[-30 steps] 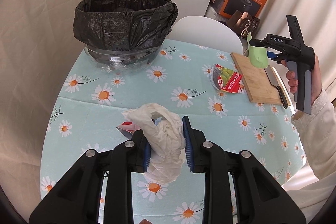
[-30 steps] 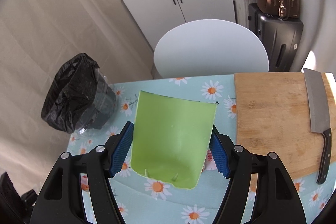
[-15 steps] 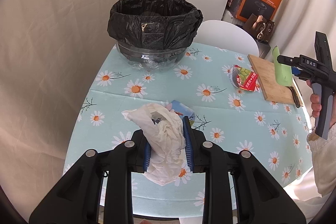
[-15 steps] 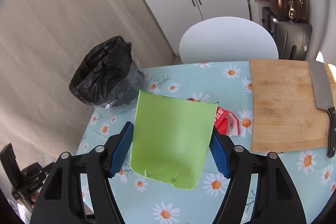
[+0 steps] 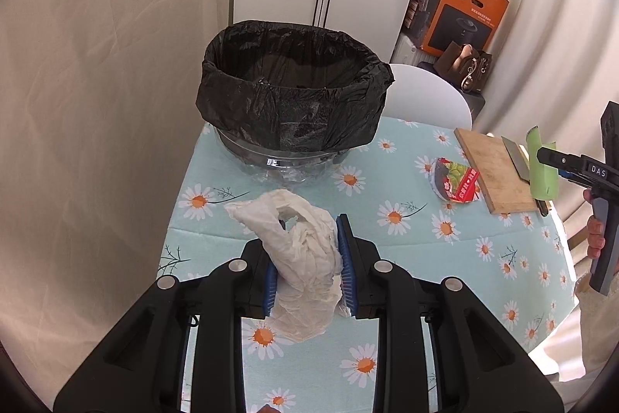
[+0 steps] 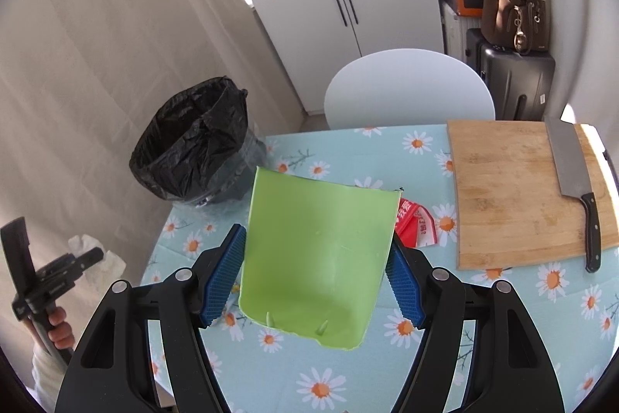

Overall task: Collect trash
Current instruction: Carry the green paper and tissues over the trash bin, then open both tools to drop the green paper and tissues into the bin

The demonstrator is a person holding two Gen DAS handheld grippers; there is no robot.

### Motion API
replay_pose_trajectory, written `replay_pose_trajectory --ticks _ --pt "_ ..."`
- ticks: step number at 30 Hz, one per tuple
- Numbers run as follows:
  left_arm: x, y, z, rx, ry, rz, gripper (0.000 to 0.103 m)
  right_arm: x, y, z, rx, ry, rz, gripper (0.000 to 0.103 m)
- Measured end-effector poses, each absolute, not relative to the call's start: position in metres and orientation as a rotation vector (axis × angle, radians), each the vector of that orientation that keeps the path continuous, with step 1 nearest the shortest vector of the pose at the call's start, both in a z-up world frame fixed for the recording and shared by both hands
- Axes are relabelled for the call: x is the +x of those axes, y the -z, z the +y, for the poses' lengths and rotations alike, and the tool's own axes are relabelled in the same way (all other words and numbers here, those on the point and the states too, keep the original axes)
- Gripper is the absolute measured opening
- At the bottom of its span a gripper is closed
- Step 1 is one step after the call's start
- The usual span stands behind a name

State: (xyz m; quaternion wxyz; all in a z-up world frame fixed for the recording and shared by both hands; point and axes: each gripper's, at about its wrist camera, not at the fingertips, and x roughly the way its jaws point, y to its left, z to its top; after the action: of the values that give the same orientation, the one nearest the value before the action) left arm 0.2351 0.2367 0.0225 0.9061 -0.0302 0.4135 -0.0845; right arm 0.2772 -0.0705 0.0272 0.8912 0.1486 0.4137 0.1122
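Your left tongs (image 5: 307, 268) are pinching a crumpled white tissue (image 5: 300, 258) between the blue pads, narrowly parted by the wad's thickness, and you are holding it above the daisy-print tabletop (image 5: 406, 246). Your right tongs (image 6: 316, 271) are spread much wider, and they are clamping a curved piece of green plastic (image 6: 317, 254) by its two side edges, also held over the tabletop.

Just beyond the green piece, a red snack wrapper (image 6: 416, 225) is lying flat on the cloth, printed with white characters too small to read; the left view is showing it more fully (image 5: 454, 179), with a green patch on it, beside the near-left edge of a wooden cutting board (image 5: 495, 173). A cleaver (image 6: 576, 180) with a black handle is resting on the board's right side.

Further back at the tabletop's left end, a clear bin lined with a black trash bag (image 5: 294, 95) is standing open. Only the left view is looking down into the bag's mouth; the right view is seeing it from the side (image 6: 193, 142).

Behind the tabletop, a white chair back (image 6: 408, 89) is showing, then a dark suitcase (image 6: 510, 76) carrying a brown handbag (image 6: 514, 22). An orange box (image 5: 462, 12) is reading "PHILIPS". In the left view your other tool's body is reading "DAS".
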Motion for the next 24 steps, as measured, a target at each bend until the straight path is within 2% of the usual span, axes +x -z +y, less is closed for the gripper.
replay_pose_trajectory --ticks 10,24 --pt "0.29 -0.057 0.261 0.044 0.235 0.802 0.028 0.309 -0.054 -0.01 0.334 -0.248 0.789 0.065" --pt "0.365 -0.097 0.254 0.21 0.359 0.688 0.028 0.378 -0.076 0.077 0.287 -0.318 0.746 0.065"
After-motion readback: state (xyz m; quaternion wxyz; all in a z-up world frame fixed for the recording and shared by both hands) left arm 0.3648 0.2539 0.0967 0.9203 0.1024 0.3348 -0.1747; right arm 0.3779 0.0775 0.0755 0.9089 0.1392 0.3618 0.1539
